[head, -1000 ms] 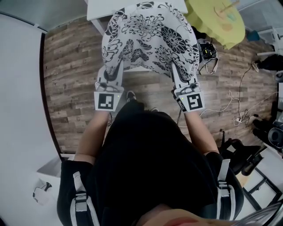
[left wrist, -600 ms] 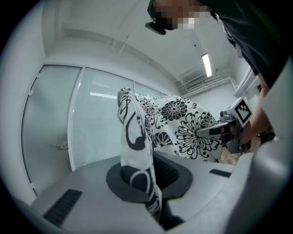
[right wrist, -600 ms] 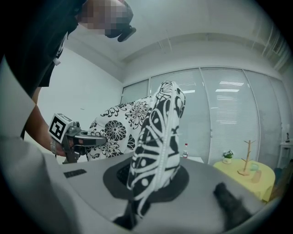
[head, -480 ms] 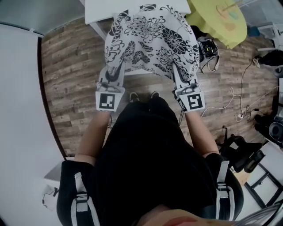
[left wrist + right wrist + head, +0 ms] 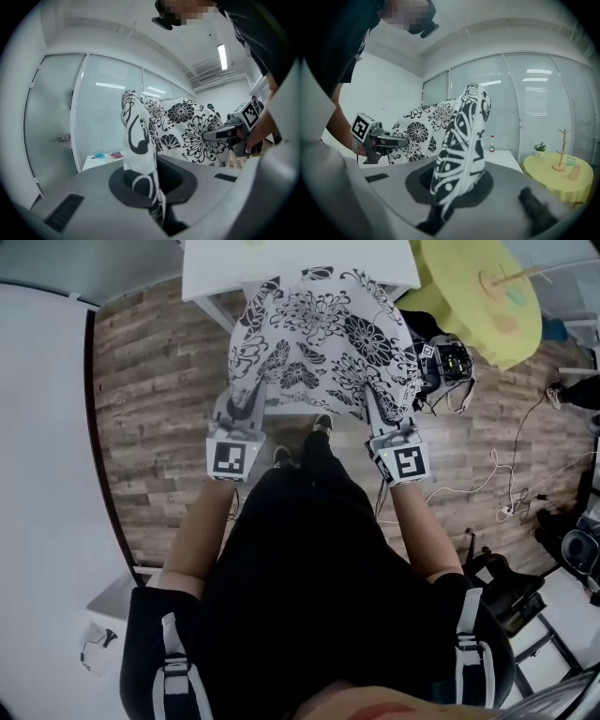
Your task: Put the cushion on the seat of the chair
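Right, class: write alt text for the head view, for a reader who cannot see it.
Seen from above, a person holds a black-and-white flowered cushion by its near corners, one clamped in the left gripper, one in the right gripper, above a wooden floor near a white table.

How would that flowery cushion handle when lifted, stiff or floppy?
Probably soft yet plump: the cushion holds a broad shape between the left gripper and right gripper, while its corners squash thin in the shut jaws. Likely light, since two corner pinches carry it.
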A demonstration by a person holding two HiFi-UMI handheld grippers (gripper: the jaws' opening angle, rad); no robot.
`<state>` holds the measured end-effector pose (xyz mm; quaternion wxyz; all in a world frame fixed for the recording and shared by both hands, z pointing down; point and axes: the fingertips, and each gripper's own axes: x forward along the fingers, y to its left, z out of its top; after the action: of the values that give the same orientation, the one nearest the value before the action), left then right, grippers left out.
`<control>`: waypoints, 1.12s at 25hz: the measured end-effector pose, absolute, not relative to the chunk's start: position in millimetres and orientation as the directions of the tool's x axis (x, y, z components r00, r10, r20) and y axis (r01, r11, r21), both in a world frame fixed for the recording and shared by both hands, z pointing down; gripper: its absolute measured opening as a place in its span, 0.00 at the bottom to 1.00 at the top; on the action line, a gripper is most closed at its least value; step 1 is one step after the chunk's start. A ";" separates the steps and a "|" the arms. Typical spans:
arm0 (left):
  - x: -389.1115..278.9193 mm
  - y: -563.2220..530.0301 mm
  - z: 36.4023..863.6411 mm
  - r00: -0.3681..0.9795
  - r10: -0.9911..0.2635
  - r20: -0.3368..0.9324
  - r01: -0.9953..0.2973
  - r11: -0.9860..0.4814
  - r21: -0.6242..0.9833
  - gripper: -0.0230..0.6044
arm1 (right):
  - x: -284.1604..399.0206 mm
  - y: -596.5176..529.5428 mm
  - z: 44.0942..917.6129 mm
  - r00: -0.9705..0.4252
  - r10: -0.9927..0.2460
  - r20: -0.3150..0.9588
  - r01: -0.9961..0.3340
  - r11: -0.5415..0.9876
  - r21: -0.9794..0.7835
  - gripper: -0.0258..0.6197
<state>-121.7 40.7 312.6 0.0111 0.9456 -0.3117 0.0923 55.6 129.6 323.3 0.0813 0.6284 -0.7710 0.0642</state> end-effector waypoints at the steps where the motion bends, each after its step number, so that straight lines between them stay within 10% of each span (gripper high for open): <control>1: -121.4 39.0 320.3 0.780 -0.588 0.216 -0.595 -0.803 -0.038 0.08 | 57.5 126.6 329.0 -0.206 -0.955 0.215 -0.977 0.211 -0.001 0.08; 28: -123.4 1.9 668.8 0.587 -0.405 0.701 -0.680 -0.717 0.155 0.08 | 60.8 84.3 664.4 -0.357 -0.709 0.608 -0.933 0.248 -0.259 0.08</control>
<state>-123.4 1.9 668.8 0.2086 0.8662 -0.3131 0.3290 60.8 84.3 664.4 0.1872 0.5351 -0.7675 0.2993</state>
